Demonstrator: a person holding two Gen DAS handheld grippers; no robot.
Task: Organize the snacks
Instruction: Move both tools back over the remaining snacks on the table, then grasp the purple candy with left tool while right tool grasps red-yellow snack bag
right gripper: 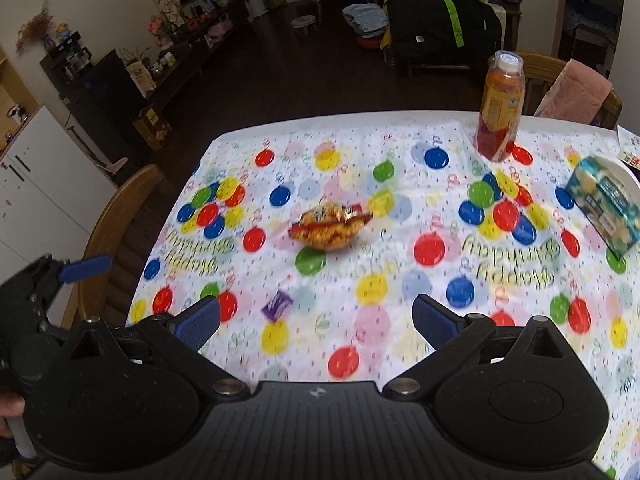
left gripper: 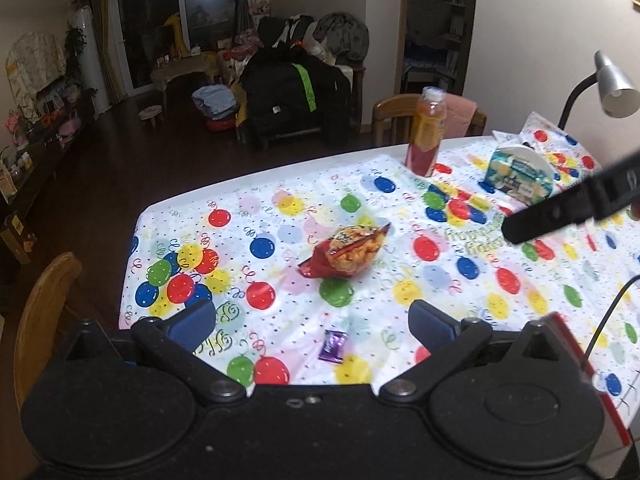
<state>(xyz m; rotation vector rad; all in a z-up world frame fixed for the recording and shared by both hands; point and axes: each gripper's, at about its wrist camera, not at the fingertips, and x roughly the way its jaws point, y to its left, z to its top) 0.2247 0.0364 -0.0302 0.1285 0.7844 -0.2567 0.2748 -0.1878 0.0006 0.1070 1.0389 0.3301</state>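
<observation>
red crinkly snack bag lies mid-bench on the balloon-print tablecloth, a small purple candy wrapper nearer. left tool and right tool both hover spread wide, holding nothing.

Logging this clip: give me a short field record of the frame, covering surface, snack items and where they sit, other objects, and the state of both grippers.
surface: table under a balloon-print cloth
snack bag: red crinkled packet, mid-table, lying flat
candy: small purple wrapper, near edge, just ahead of the left gripper
bottle: orange drink bottle, upright, far side
plate: white plate at right, holding a blue-green box
lamp: desk lamp, far right
left gripper: jaws open, holding nothing
right gripper: jaws open, holding nothing
</observation>
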